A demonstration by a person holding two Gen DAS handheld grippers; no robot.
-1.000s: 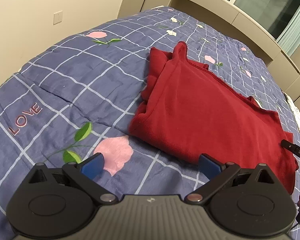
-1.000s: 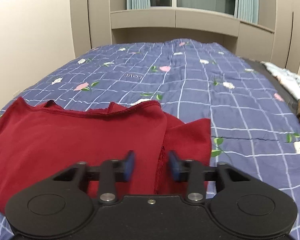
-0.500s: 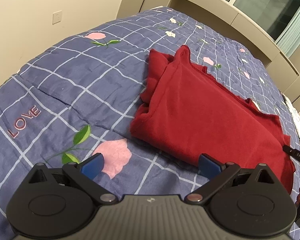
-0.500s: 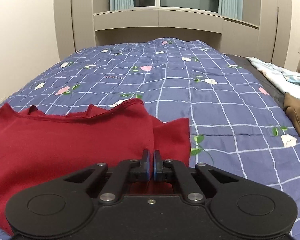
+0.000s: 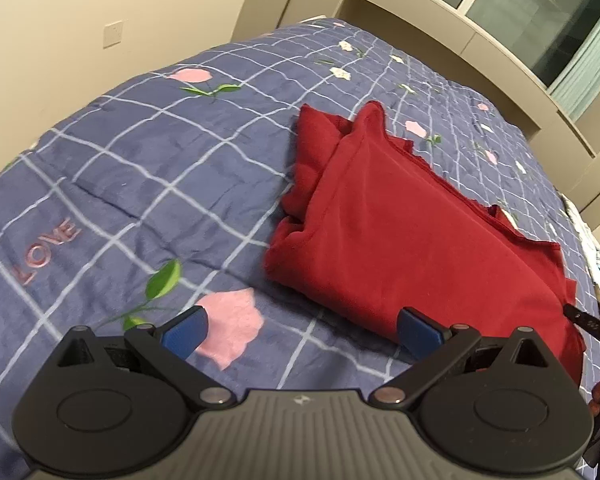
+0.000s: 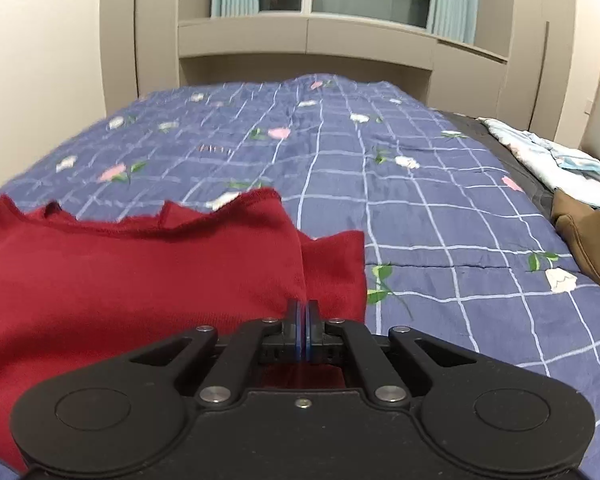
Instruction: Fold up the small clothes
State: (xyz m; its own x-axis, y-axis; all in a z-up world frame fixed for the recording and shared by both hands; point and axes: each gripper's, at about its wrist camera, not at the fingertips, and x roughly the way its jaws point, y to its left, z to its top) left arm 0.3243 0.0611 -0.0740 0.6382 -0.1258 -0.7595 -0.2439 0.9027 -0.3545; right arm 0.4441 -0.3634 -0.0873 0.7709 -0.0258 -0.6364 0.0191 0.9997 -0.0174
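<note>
On the quilt (image 5: 148, 184), folded red garment (image 5: 412, 240); right jaws pinch it; left agape.

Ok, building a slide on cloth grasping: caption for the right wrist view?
Right gripper shut on the near edge of a red garment lying on a blue checked quilt.

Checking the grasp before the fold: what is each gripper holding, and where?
Right gripper pinches the red garment at its near edge; left gripper is open, holding nothing.
</note>
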